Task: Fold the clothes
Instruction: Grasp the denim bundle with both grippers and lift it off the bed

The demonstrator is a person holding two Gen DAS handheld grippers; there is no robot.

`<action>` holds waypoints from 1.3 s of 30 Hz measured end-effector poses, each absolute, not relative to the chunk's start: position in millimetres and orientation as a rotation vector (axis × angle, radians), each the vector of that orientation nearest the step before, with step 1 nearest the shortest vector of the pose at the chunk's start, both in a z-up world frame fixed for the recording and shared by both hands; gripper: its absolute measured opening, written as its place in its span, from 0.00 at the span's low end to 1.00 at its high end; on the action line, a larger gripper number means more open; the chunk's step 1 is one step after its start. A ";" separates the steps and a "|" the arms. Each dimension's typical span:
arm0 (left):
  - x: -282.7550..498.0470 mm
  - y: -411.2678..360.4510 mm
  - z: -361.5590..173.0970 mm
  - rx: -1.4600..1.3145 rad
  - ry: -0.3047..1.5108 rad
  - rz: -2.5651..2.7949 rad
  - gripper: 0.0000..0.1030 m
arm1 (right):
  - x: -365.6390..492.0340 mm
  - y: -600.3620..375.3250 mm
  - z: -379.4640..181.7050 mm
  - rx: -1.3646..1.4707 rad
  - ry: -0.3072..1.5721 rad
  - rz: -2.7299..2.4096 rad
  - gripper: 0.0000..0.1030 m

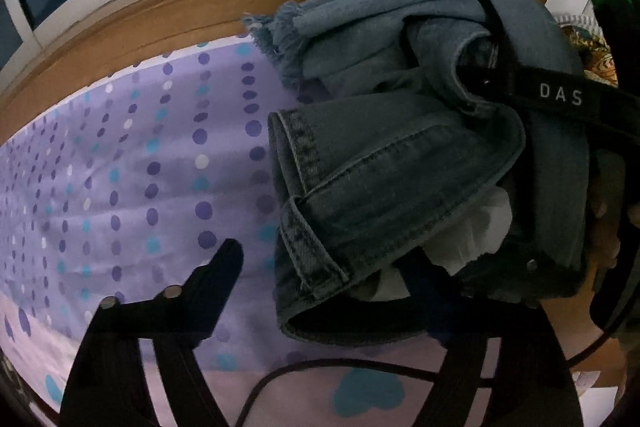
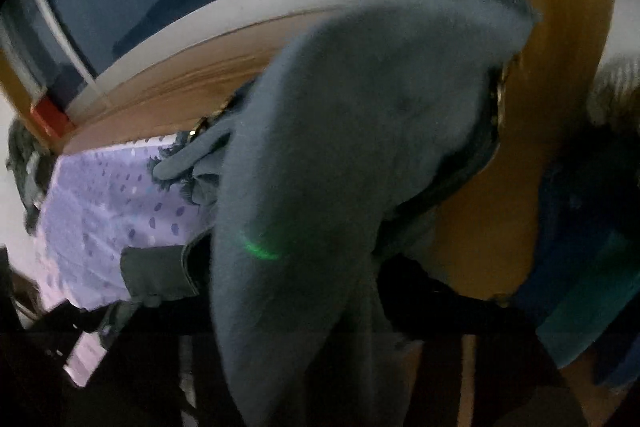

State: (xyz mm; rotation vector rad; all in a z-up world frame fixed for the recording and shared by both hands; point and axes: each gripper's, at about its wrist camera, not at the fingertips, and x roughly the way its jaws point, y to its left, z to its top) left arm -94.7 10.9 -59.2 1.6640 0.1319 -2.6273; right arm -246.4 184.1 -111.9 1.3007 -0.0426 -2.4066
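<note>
Left wrist view: the left gripper (image 1: 320, 291) is spread wide, its right finger buried under bunched denim shorts (image 1: 400, 163) above the dotted purple sheet (image 1: 132, 163). Right wrist view: blurred denim drapes over the right gripper (image 2: 320, 327); its grip cannot be told.

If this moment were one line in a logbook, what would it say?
task: fold clothes | denim garment: bunched, lifted over dotted bedsheet | left gripper: open, one finger under denim | right gripper: hidden by cloth | fold: not yet done

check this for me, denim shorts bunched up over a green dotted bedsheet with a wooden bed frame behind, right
Not quite: the bedsheet is purple with dots, not green, as the left wrist view shows. The rest holds: the denim shorts are bunched up over it, with the wooden bed frame behind.
</note>
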 end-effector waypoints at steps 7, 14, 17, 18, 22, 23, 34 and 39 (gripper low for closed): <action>-54.0 -26.5 -25.6 1.514 0.123 -2.687 0.76 | -192.2 120.2 -59.3 1.060 0.098 -2.427 0.22; -3.9 -112.8 5.4 1.377 0.122 -2.683 0.76 | -138.0 56.2 -6.7 0.820 0.232 -2.423 0.20; 25.4 -159.3 9.0 1.319 0.131 -2.639 0.76 | -124.0 12.3 -18.1 0.842 0.277 -2.362 0.20; 33.3 -172.4 7.5 1.313 0.149 -2.621 0.76 | -120.7 -4.7 -26.9 0.867 0.291 -2.333 0.20; 63.0 -225.8 -4.3 1.309 0.232 -2.537 0.76 | -107.4 -72.9 -62.0 0.963 0.343 -2.216 0.20; 68.8 -238.9 -8.6 1.315 0.259 -2.513 0.76 | -104.1 -89.9 -70.7 0.986 0.355 -2.186 0.21; 65.2 -280.7 0.9 1.313 0.395 -2.592 0.76 | -60.7 -69.9 -48.5 1.046 0.279 -2.247 0.40; 36.5 -252.0 10.0 1.361 0.382 -2.695 0.76 | -40.7 -40.5 -27.2 1.053 0.222 -2.313 0.75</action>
